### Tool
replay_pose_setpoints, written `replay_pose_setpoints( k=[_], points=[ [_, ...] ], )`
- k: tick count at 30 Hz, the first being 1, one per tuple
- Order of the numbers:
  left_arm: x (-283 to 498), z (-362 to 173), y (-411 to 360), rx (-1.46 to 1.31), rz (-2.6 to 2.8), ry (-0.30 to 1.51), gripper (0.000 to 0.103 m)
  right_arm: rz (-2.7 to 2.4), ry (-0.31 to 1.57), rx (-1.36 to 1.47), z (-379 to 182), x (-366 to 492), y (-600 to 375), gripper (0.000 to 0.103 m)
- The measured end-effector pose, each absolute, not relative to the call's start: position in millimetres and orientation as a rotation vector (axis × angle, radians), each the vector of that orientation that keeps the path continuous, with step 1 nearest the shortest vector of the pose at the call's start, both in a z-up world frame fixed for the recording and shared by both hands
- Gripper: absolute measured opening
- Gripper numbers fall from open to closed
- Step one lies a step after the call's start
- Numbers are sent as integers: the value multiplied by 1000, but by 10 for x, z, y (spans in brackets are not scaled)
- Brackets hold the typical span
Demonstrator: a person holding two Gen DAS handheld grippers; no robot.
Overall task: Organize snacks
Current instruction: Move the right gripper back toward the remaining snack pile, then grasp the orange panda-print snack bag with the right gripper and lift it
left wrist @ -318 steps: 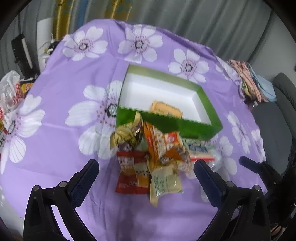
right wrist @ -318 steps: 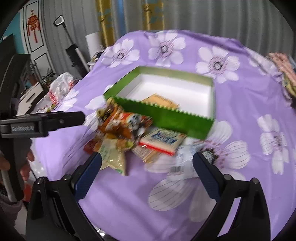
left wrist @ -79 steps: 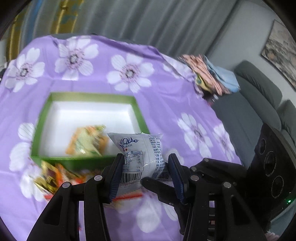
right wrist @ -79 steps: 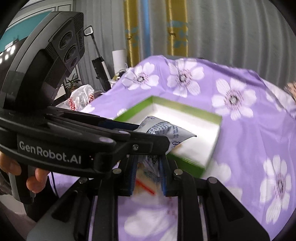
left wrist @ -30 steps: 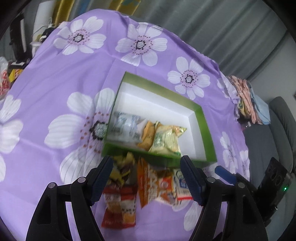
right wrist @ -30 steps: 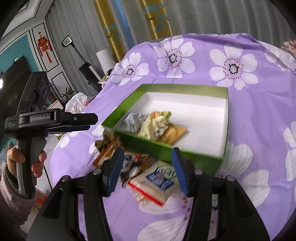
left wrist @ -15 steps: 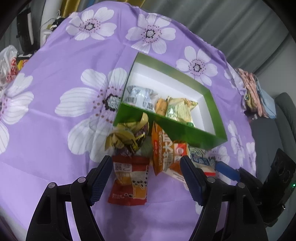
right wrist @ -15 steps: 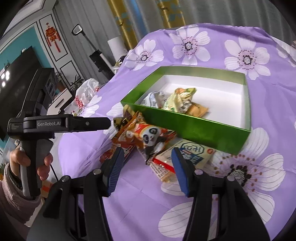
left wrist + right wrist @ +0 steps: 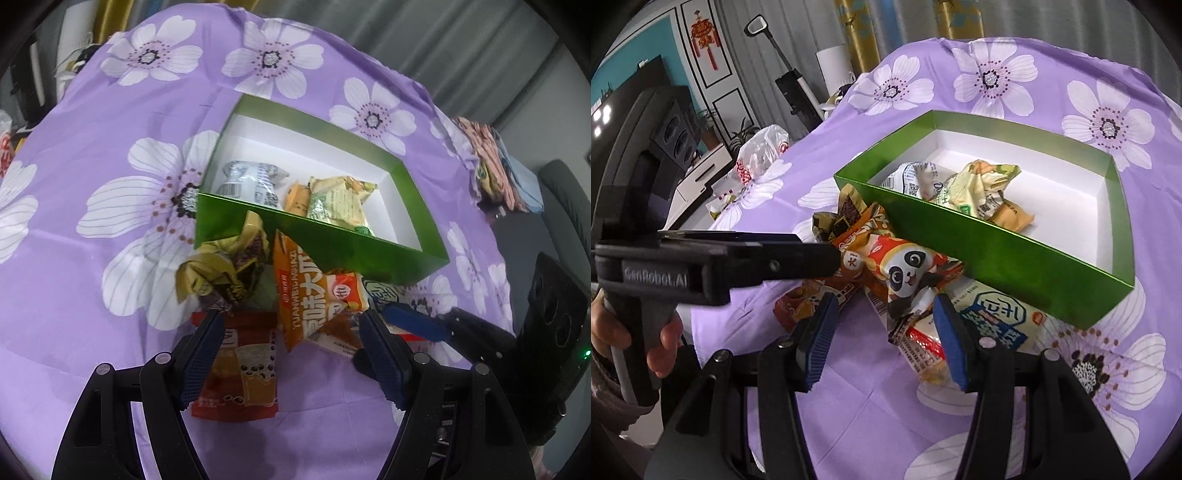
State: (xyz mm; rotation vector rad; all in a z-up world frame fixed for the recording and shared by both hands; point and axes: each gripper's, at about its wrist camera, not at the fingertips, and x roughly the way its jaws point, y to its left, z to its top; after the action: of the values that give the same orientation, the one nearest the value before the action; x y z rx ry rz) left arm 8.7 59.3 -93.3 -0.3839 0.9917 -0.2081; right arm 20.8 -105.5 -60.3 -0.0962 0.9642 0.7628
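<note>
Snacks (image 9: pixel 317 295) heaped outside the green box (image 9: pixel 332 240) — both grippers, left (image 9: pixel 291 354) and right (image 9: pixel 882 332), jaws apart, empty — next: close on the panda packet (image 9: pixel 908 273).

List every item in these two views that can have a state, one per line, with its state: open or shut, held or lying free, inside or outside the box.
Green box: open, no lid on it.
White-blue packet: inside the box.
Orange packet: inside the box.
Pale green packet: inside the box.
Panda packet: outside, on the cloth, unheld.
Red milk-tea packet: outside, unheld.
Gold-brown packet: outside, against the box wall.
Left tongs: open, empty.
Right tongs: open, empty.
</note>
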Motion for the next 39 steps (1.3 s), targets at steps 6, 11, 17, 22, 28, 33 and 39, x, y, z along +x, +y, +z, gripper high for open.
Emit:
replay_pose_setpoints(
  k=[6,11,17,22,28,33,39],
  points=[
    [141,-948,519,-351,-225,980,75,770,976,-114,-661,287,-1003,54],
    [180,-952,469,-325,-245,966,67,776,986,-128,-720,314,-964,53],
    [212,-971,420,-315,-268,962,53,778,985,-134,-737,340,-935,51],
    [215,-956,382,-309,-276,958,50,772,988,-135,-755,347,-935,41],
    [232,-970,381,-313,-276,961,44,747,986,-124,-792,368,-952,22],
    [228,-967,398,-310,-286,955,41,732,970,-95,-790,349,-983,16],
    [160,-879,436,-313,-290,942,41,737,933,-65,-664,279,-1016,13]
  ],
)
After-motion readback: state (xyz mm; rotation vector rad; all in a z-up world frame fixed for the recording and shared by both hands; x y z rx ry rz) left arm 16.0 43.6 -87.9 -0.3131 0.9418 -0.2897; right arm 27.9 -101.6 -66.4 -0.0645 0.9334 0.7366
